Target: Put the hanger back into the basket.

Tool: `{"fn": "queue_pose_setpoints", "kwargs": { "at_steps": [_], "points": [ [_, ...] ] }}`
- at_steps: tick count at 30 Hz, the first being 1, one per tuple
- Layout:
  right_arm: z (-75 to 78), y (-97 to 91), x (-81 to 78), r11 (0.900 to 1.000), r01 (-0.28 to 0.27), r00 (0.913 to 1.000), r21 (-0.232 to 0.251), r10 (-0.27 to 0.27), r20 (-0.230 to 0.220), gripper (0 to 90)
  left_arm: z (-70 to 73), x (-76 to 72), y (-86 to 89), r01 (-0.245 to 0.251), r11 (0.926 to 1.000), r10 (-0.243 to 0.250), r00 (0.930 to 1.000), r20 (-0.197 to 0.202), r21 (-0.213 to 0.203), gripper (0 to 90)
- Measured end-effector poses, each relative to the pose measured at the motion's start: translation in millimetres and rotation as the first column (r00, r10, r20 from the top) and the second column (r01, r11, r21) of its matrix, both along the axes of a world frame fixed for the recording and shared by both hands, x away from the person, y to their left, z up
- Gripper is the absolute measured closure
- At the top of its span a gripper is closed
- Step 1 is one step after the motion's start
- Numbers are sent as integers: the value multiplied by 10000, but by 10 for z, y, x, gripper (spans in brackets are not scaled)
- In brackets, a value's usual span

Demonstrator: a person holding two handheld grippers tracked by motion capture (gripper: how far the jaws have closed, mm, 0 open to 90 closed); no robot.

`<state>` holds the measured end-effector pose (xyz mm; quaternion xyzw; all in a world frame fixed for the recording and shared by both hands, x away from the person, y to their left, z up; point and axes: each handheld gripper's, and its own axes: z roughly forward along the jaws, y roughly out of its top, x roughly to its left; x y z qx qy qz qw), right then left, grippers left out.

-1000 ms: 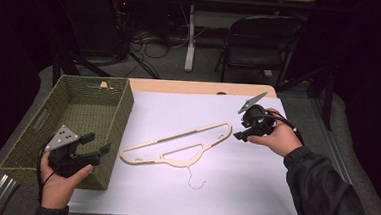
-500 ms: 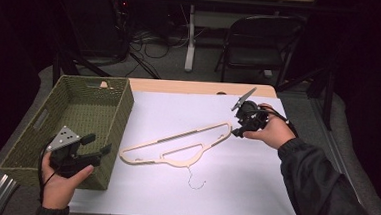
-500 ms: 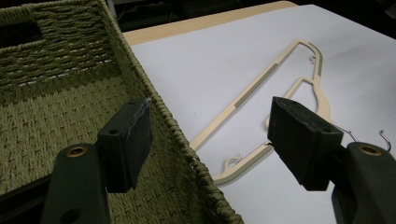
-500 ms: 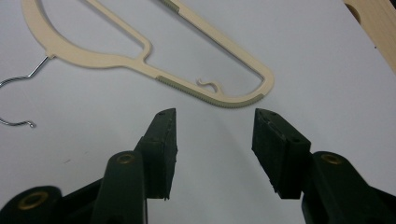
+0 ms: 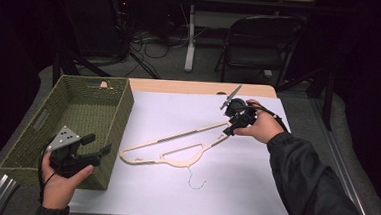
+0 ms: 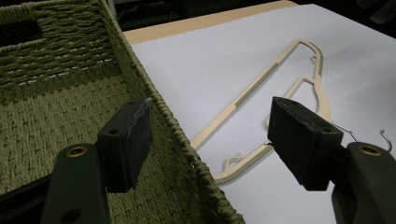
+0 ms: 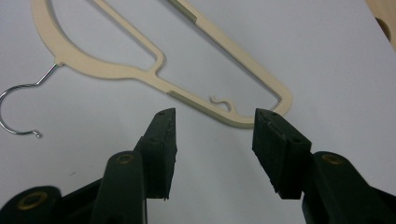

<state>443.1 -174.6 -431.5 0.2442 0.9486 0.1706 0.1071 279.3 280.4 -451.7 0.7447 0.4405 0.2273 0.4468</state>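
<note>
The counter [image 5: 253, 191] carries a white sheet. The green woven basket [image 5: 85, 111] stands on the counter's left part. Just right of the basket, the cream hanger [image 5: 176, 146] lies flat on the sheet, its wire hook [image 5: 194, 180] pointing toward the person. The right gripper [image 5: 232, 126] hovers at the hanger's end farthest from the basket; its 2 fingers [image 7: 161, 140] have just closed slightly yet are released, holding nothing. The left gripper [image 5: 95, 154] hangs over the basket's near right rim, fingers [image 6: 128, 140] spread apart and empty.

The right gripper [image 7: 212, 149] hangs over the white counter [image 7: 327, 56] with its jaws apart and nothing between them. Just beyond its tips lies the cream hanger's [image 7: 154, 70] end; the metal hook [image 7: 18, 109] curls far left.
</note>
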Motion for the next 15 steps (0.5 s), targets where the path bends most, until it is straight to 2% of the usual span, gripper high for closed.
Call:
{"fn": "queue_pose_setpoints", "kwargs": {
  "at_steps": [1, 2, 3, 4, 6, 7, 8, 9, 10, 11, 12, 13, 14, 15],
  "points": [
    [-47, 32, 8, 9996, -40, 9999, 276, 36, 164, 492, -1, 0, 1, 0, 10000, 0, 10000, 1, -4, 305],
    [-46, 61, 16, 9999, -105, 9999, 14, 105, -11, 491, -2, 0, 1, -15, 10000, 15, 10000, -5, -10, 305],
    [-58, 89, 24, 9999, -148, 9999, -53, 148, -65, 491, -2, 1, 2, -19, 10000, 19, 10000, -9, -9, 305],
    [-87, 117, 36, 9996, -255, 9997, 77, 255, 32, 491, -4, 2, 2, -18, 10000, 18, 10000, -5, -23, 305],
    [-97, 176, 56, 9990, -367, 9991, -253, 361, -206, 491, -5, 3, 1, -19, 10000, 19, 10000, -8, -21, 305],
    [-173, 205, 63, 9986, -389, 9991, 370, 382, 201, 492, -5, 4, 1, -7, 10000, 7, 10000, -11, -4, 305],
    [-173, 205, 63, 9986, -389, 9991, 370, 382, 201, 492, -5, 4, 1, -7, 10000, 7, 10000, -11, -4, 305],
    [-156, 261, 80, 9983, -485, 9986, -331, 477, -231, 493, -5, 4, 1, -9, 10000, 9, 10000, -6, 3, 305],
    [-268, 293, 82, 9961, -459, 9982, 747, 429, 416, 493, -4, 3, 0, -13, 10000, 13, 10000, -5, -11, 305],
    [-143, 314, 102, 9944, -669, 9956, -822, 611, -714, 493, -4, 2, 1, -17, 10000, 17, 10000, -5, -11, 305],
    [-143, 314, 102, 9944, -669, 9956, -822, 611, -714, 493, -4, 2, 1, -17, 10000, 17, 10000, -5, -11, 305],
    [-122, 371, 121, 9871, -868, 9914, -1343, 723, -1095, 493, -4, 2, 0, -4, 10000, 4, 10000, -1, 1, 305],
    [-241, 395, 107, 9974, -702, 9972, -187, 697, -267, 493, -4, 3, -2, 6, 10000, -6, 10000, -1, 0, 305],
    [-238, 424, 111, 9965, -767, 9962, -337, 752, -440, 493, -5, 3, -3, 19, 10000, -19, 10000, -3, 9, 305]
  ]
}}
